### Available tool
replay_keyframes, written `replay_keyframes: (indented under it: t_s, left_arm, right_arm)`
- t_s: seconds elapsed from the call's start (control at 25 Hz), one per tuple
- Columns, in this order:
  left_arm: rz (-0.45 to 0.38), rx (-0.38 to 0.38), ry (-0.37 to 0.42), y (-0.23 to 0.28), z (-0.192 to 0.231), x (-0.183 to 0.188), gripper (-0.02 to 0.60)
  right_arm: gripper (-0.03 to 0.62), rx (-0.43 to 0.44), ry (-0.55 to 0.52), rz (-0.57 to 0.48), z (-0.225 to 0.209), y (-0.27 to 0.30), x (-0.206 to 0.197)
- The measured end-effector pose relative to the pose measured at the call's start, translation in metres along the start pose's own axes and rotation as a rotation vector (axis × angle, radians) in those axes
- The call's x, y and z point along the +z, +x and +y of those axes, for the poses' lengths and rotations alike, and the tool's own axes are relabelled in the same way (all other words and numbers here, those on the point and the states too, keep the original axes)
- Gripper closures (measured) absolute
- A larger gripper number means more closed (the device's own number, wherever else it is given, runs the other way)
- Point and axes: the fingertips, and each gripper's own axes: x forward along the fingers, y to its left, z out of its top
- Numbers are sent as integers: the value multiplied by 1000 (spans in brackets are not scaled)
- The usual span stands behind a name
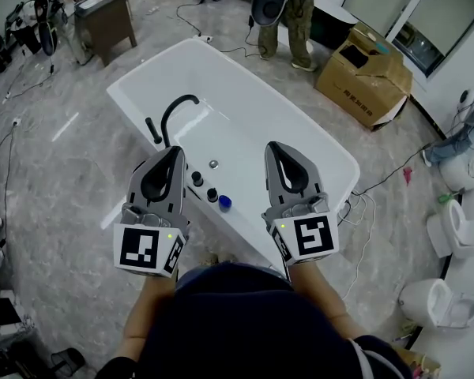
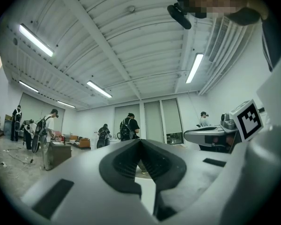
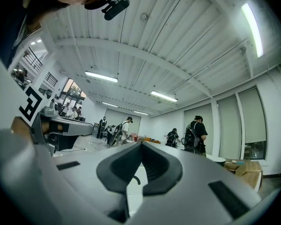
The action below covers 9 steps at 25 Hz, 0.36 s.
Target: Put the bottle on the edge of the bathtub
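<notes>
Left gripper (image 1: 176, 150) and right gripper (image 1: 273, 145) are both raised over the near rim of the bathtub (image 1: 130, 110); the jaws of each meet at the tips with nothing between them. A small blue-topped item, judged to be the bottle (image 1: 224, 202), stands on the near rim just beside the black knobs (image 1: 197, 178). Placing therefore looks done, or a fresh pick-up is due; either way the next move calls for opened jaws. The rim deck is narrow; the faucet (image 1: 178, 109) crowds its left; the basin is open; cables (image 1: 363, 204) trail on the floor at right.
</notes>
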Motion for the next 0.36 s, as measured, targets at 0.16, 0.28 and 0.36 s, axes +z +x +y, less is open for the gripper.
replay_keyframes:
  t_s: [0.16, 0.28, 0.36]
  left_arm:
    - [-1, -2, 4, 1, -5, 4, 557]
    - [-6, -2, 9, 1, -11, 4, 557]
    - [-9, -3, 11, 0, -15, 3, 558]
  right_arm:
    - [568, 3, 7, 3, -4, -4, 0]
    - [568, 2, 8, -4, -8, -9, 0]
    - [568, -1, 10, -5, -10, -13, -1]
